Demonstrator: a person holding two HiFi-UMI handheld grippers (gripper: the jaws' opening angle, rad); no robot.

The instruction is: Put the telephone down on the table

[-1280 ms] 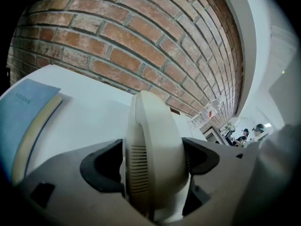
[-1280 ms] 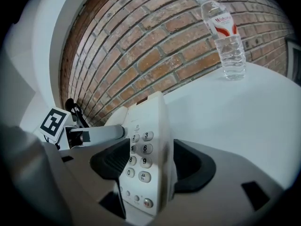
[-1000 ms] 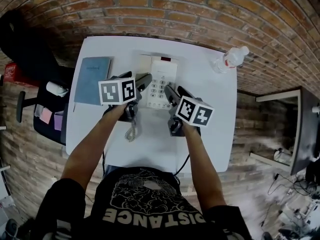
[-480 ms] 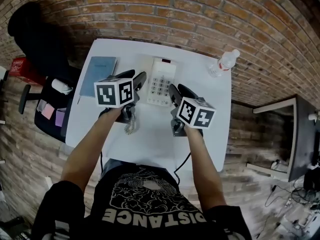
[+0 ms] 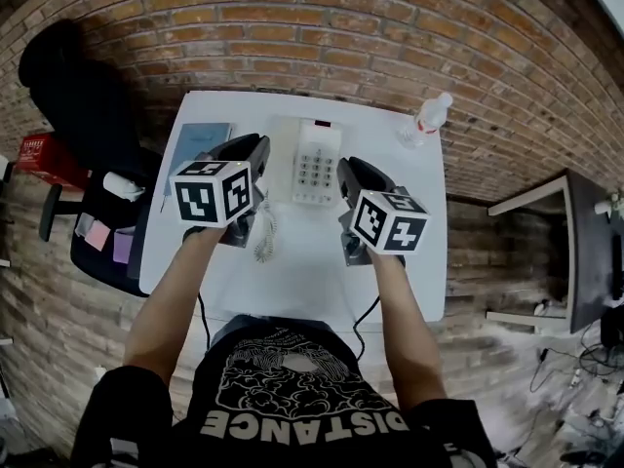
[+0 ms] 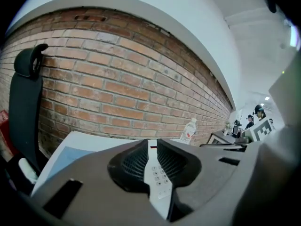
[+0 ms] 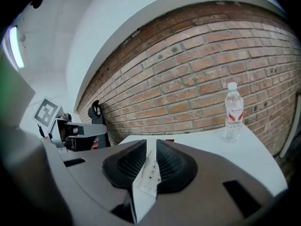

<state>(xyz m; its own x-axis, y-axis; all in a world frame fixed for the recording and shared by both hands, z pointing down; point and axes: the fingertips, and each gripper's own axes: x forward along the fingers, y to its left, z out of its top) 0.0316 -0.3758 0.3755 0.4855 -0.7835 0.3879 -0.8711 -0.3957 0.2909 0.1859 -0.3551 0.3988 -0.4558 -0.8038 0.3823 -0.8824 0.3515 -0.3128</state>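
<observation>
The white telephone (image 5: 318, 162) lies flat at the back middle of the white table (image 5: 409, 261), keypad up, and its coiled cord (image 5: 262, 234) trails toward me. My left gripper (image 5: 253, 150) hovers just left of the phone, and my right gripper (image 5: 355, 173) just right of it. Both pairs of jaws are closing to a narrow gap with nothing between them. The keypad (image 6: 159, 175) shows through the left gripper's (image 6: 151, 144) gap in the left gripper view. A strip of the phone (image 7: 146, 173) shows through the right gripper's (image 7: 151, 144) gap in the right gripper view.
A blue notebook (image 5: 196, 145) lies at the table's back left and a water bottle (image 5: 424, 117) stands at its back right corner. A black office chair (image 5: 73, 96) stands to the left, with the brick wall (image 5: 322, 37) behind. Another desk (image 5: 575, 252) stands at the right.
Both grippers' jaws have narrowed from wide apart to a thin gap. The left gripper has drawn a little left, off the phone. The phone has stayed on the table.
</observation>
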